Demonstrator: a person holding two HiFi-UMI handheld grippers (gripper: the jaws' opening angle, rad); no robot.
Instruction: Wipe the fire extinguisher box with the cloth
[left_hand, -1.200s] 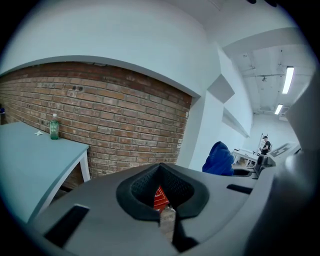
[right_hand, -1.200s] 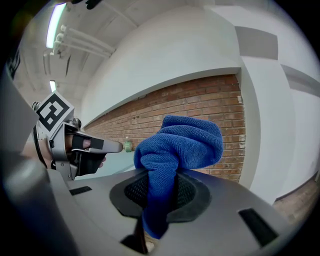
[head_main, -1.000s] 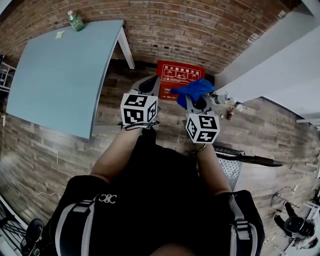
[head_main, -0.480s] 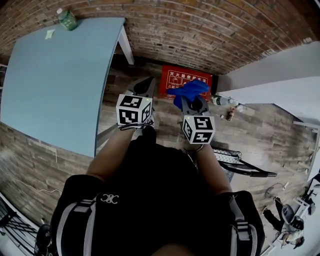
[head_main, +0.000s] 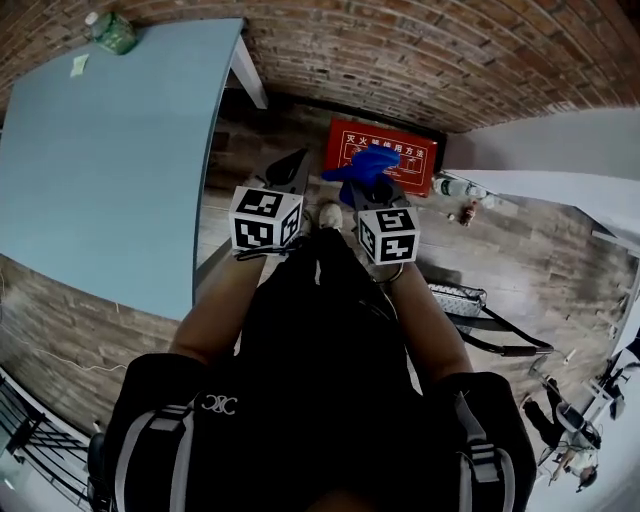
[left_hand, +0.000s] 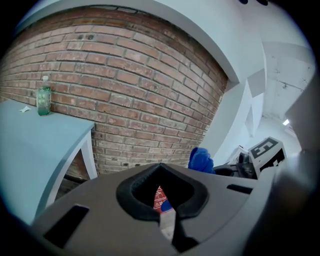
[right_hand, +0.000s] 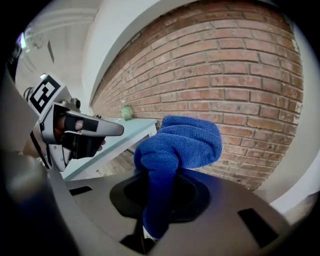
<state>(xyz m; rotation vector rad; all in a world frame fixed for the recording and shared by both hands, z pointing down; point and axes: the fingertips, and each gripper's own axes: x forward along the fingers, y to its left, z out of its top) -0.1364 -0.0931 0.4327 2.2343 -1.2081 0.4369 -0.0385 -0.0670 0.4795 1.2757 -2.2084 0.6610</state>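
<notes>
The right gripper (head_main: 366, 188) is clamped on the blue cloth (head_main: 358, 166). In the right gripper view a twisted strand of the cloth (right_hand: 176, 148) runs down through the hollow between the two jaws, which pinch it low down, while the bulk of it bunches up above and ahead of the jaw tips. From the head view the cloth hangs over the left part of the red fire extinguisher box (head_main: 402, 160), but whether it touches the box cannot be told. The box stands on the wooden floor (head_main: 520, 240) at the foot of the brick wall (head_main: 400, 60), just ahead of both grippers. The left gripper (head_main: 288, 172) is held beside the right one, its jaws drawn together on nothing. In the left gripper view, a sliver of the red box (left_hand: 158, 198) and a scrap of blue show through the hollow between them. To the left stands a pale blue table (head_main: 100, 150), with a green bottle (head_main: 112, 32) at its far edge by the wall.
</notes>
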